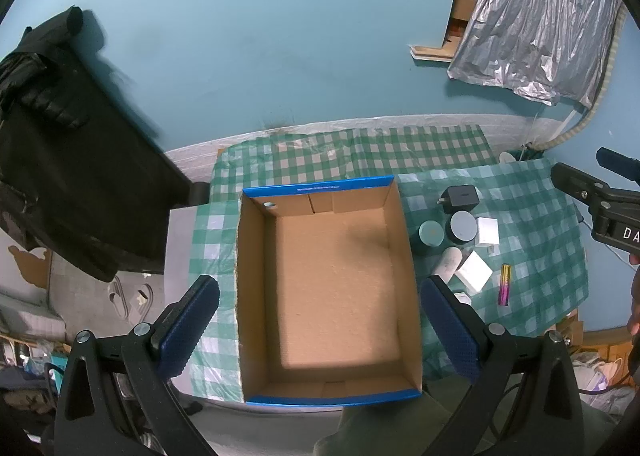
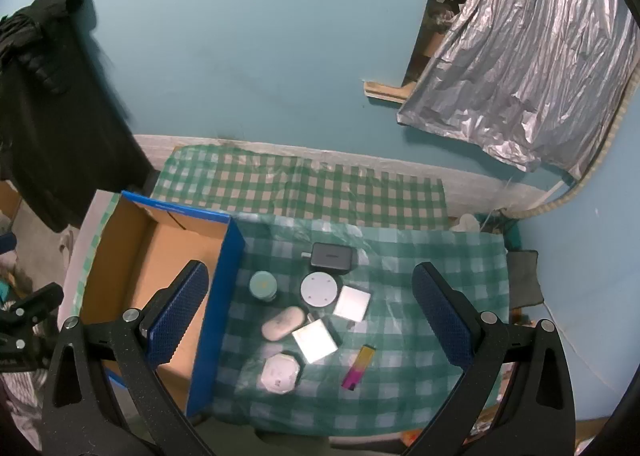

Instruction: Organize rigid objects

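Your right gripper (image 2: pixel 310 320) is the nearer one, wide open and empty above the clutter.
The items lie just right of the empty box (image 1: pixel 328 288); your left gripper (image 1: pixel 320 320), also open and empty, hangs over it.

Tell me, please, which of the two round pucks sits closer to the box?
The teal puck: it sits just beside the box's blue wall, while the grey puck lies farther right, below the black charger.
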The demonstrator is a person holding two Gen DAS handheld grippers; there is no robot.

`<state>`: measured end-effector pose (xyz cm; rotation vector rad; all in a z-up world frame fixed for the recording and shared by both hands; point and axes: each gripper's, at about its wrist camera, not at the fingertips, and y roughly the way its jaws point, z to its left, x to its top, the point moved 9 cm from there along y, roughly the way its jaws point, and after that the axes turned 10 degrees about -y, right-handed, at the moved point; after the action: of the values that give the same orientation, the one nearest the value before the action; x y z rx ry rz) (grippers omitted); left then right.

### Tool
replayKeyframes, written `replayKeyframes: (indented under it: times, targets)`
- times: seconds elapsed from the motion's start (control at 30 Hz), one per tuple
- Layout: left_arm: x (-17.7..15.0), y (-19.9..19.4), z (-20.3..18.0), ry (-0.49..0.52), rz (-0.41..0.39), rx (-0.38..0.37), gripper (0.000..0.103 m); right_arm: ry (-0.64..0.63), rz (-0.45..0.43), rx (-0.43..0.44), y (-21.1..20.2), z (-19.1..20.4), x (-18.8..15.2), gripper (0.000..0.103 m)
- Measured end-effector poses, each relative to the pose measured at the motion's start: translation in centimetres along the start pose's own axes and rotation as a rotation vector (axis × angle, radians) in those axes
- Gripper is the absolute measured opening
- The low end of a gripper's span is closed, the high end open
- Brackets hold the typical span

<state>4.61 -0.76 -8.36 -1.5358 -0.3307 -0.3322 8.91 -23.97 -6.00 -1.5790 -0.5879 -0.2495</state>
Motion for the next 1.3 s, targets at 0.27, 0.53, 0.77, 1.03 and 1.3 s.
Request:
replayKeyframes:
  times: [0.27,0.53,0.77,1.03,1.3]
  targets:
    - [-0.6,-0.2,-0.3,0.001,0.007,0.006,0.102,-0.003,0.010,0.002,-0.4,-0.2,-0.3,0.101]
    - [-0.9,-0.3,-0.4,0.001,0.010,0.010,0.102,-0.008,0.014,0.003,-0.7,-0.2,-0.6,0.101]
    - [-0.9,-0.2,-0.4,0.004,0.012,0.010,0.102,-0.005,0.016,0.001,-0.7,-0.2,-0.6,0.101]
    - [-1.3,-0.3,-0.3,0.011,0.013,0.016,0.102,-0.005,0.021,0.003,-0.8,-0.2,-0.7,0.101]
    - [-1.3,-0.1,-0.2,0.018,0.018,0.020,0.102,-0.005,0.023,0.003,-0.7,-0.1,-0.7,0.101]
